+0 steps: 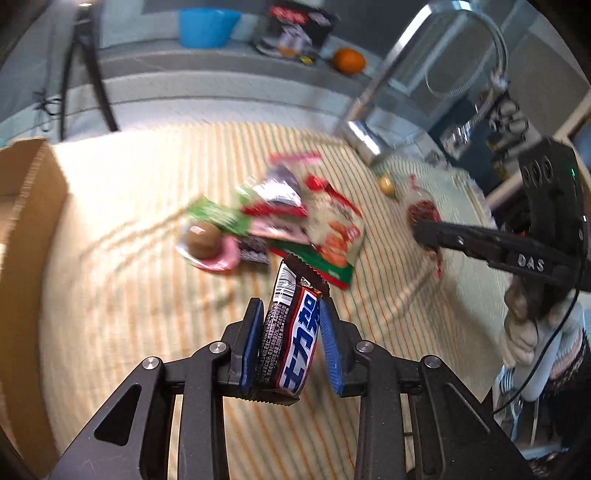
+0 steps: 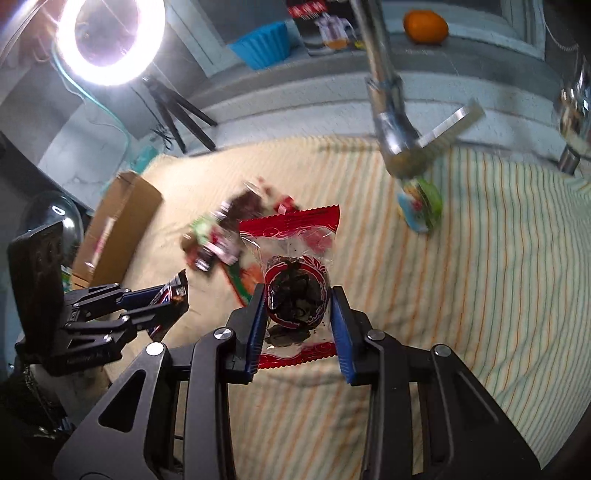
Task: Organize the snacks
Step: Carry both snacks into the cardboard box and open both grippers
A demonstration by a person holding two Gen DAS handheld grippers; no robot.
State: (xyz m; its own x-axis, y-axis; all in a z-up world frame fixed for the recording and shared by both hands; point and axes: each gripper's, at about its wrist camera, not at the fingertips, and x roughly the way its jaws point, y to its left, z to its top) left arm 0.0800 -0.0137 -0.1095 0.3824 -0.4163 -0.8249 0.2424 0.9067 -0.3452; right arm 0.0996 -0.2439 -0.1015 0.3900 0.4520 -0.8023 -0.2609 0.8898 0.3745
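My left gripper (image 1: 290, 314) is shut on a dark chocolate bar with a red, white and blue label (image 1: 291, 332) and holds it above the striped cloth. My right gripper (image 2: 298, 306) is shut on a clear packet with red ends and dark dried fruit inside (image 2: 295, 288). A pile of mixed snack packets (image 1: 288, 218) lies on the cloth ahead of both grippers; it also shows in the right wrist view (image 2: 229, 236). The right gripper (image 1: 421, 230) shows at the right of the left wrist view. The left gripper (image 2: 173, 299) shows at the left of the right wrist view.
A cardboard box (image 1: 26, 229) stands at the left of the cloth (image 1: 147, 295); it also shows in the right wrist view (image 2: 118, 229). A chrome faucet (image 2: 391, 122) rises at the back right. A small green packet (image 2: 421, 206) lies under it. A blue tub (image 1: 207, 26) and an orange (image 1: 349, 61) sit on the back ledge.
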